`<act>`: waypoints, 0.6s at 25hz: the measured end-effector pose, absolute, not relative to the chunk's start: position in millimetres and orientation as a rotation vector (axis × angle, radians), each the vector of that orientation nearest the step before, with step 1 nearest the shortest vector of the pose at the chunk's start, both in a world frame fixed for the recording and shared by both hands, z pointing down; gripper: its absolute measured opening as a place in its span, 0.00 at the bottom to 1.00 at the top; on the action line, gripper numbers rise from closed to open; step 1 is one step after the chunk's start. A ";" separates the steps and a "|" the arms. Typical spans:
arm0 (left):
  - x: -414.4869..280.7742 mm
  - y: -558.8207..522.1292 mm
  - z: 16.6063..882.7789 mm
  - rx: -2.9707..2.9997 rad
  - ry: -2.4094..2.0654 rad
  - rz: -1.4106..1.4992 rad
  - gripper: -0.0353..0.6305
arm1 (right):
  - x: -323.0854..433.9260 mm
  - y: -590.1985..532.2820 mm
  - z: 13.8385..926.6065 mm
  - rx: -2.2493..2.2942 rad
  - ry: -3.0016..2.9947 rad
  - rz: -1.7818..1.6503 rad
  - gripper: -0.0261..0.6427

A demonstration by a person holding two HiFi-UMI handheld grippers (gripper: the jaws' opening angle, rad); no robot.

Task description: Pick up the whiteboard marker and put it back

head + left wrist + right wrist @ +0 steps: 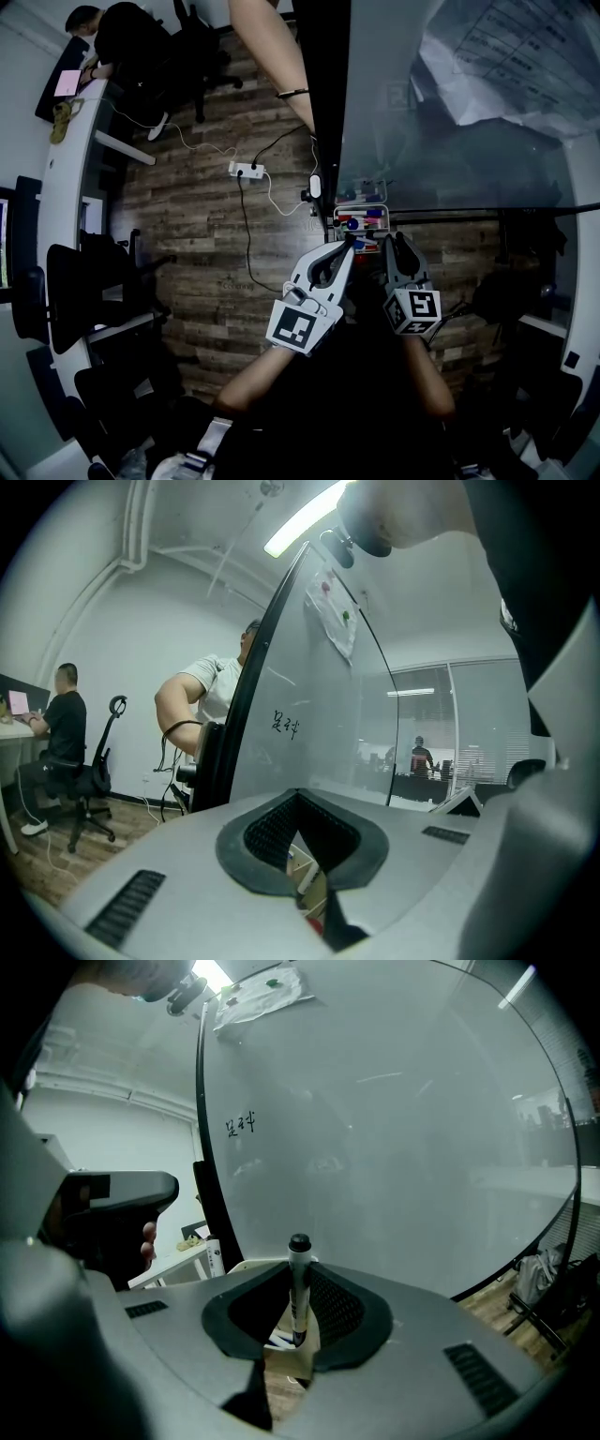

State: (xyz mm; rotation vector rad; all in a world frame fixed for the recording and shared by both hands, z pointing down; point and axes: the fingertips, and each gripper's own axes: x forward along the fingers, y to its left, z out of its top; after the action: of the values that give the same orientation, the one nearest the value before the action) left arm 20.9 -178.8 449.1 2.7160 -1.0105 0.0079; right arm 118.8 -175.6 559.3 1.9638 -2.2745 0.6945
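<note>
A whiteboard marker (pixel 298 1288) with a black cap stands upright between the pads of my right gripper (pixel 295 1326), which is shut on it. In the head view the right gripper (pixel 391 246) is just in front of the marker tray (pixel 361 217) under the whiteboard (pixel 450 141). Several coloured markers lie in that tray. My left gripper (pixel 343 247) hangs beside it on the left, level, jaws together with nothing in them. In the left gripper view its pads (pixel 281 832) meet and only a thin slit shows the tray below.
Another person's arm (pixel 272 56) reaches along the whiteboard's left edge. A white power strip (pixel 247 170) with cables lies on the wooden floor. A seated person (pixel 127 42) works at the desk at far left, with office chairs (pixel 84 281) nearby.
</note>
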 end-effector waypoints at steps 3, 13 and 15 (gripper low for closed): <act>20.8 -180.1 450.2 2.710 -1.011 0.012 0.06 | 118.8 -177.3 560.1 1.961 -2.276 0.692 0.15; 18.3 -177.8 451.5 2.703 -1.016 0.011 0.06 | 118.7 -179.5 559.4 1.959 -2.288 0.684 0.15; 17.5 -176.8 451.7 2.703 -1.020 0.008 0.06 | 118.6 -179.1 559.6 1.959 -2.286 0.680 0.15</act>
State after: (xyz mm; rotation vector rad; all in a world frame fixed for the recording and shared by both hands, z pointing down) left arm 17.5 -176.8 451.7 2.7028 -1.0200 0.0083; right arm 118.6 -179.1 559.6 1.9595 -2.2855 0.6796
